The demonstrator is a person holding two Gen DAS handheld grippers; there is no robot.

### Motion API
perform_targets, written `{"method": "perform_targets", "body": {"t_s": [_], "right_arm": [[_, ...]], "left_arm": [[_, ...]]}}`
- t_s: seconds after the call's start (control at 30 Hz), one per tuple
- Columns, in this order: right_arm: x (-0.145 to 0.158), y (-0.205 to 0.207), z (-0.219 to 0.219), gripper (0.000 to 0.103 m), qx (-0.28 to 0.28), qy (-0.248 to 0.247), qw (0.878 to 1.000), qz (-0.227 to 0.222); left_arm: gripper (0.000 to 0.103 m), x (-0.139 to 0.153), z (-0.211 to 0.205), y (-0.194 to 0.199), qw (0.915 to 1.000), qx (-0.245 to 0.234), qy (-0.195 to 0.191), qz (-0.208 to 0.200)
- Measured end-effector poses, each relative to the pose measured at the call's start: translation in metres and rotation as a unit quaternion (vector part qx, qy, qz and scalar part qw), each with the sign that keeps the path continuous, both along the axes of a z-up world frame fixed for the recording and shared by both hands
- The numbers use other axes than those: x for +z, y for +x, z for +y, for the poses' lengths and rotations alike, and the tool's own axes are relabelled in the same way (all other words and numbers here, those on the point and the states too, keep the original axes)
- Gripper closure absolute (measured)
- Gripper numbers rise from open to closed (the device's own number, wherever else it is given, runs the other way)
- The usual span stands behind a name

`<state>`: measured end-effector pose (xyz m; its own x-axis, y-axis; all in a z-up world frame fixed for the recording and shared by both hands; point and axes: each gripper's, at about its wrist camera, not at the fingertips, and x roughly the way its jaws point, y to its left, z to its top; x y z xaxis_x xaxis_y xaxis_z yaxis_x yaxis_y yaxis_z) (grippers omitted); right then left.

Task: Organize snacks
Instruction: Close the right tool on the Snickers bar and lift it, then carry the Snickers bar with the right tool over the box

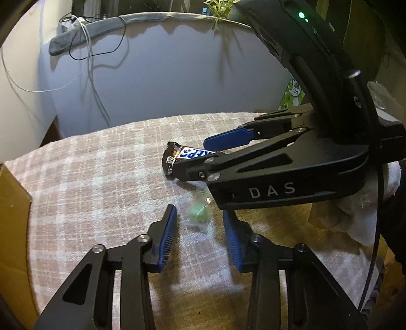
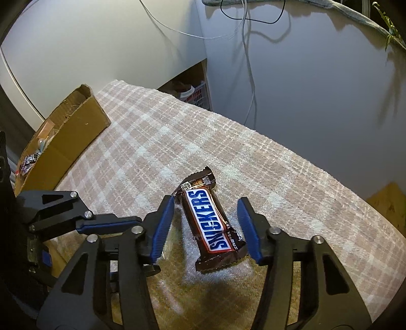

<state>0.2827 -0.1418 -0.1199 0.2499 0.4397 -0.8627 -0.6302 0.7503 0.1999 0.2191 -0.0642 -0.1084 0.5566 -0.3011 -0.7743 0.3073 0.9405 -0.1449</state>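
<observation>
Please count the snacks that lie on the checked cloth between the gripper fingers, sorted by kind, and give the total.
Brown Snickers chocolate bar in a glossy wrapper: 1
Small green candy in a clear plastic wrapper: 1
Total: 2

Beyond my tongs I saw a checked cloth [image 2: 157,142], loose cables [image 1: 88,50] and a plant [image 1: 218,5] behind.

A glossy plastic Snickers wrapper [image 2: 214,223] lies on a coarse woven plaid cloth [image 2: 177,142]. A green candy [image 1: 199,215] sits in clear, crinkled film. The cardboard box [image 2: 73,142] looks matt and rough-edged. The gripper fingers [image 2: 162,226] have ribbed blue pads on matt black frames.
</observation>
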Motion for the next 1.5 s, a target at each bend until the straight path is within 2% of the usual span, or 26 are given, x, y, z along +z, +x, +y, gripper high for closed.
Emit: {"method": "perform_targets", "body": {"t_s": [0.13,0.2,0.37,1.07,1.5], "right_arm": [[0.0,0.001,-0.001,0.053,-0.001,0.0,1.0,-0.001],[0.001,0.0,0.0,0.057,0.002,-0.004,1.0,-0.003],[0.001,0.001,0.0,0.07,0.001,-0.006,1.0,0.0],[0.014,-0.016,-0.044,0.071,-0.06,0.032,0.998,0.002],[0.054,-0.046,-0.04,0.072,-0.061,0.047,0.997,-0.024]], "left_arm": [[0.076,-0.003,-0.002,0.002,1.0,-0.002,0.001,0.001],[0.079,-0.003,-0.003,0.002,1.0,-0.002,0.001,0.0],[0.08,-0.003,-0.003,0.002,1.0,-0.002,0.007,-0.002],[0.08,0.004,0.0,-0.014,0.9999,0.007,0.004,-0.014],[0.08,0.041,0.022,-0.049,0.9981,0.023,-0.004,-0.057]]}}
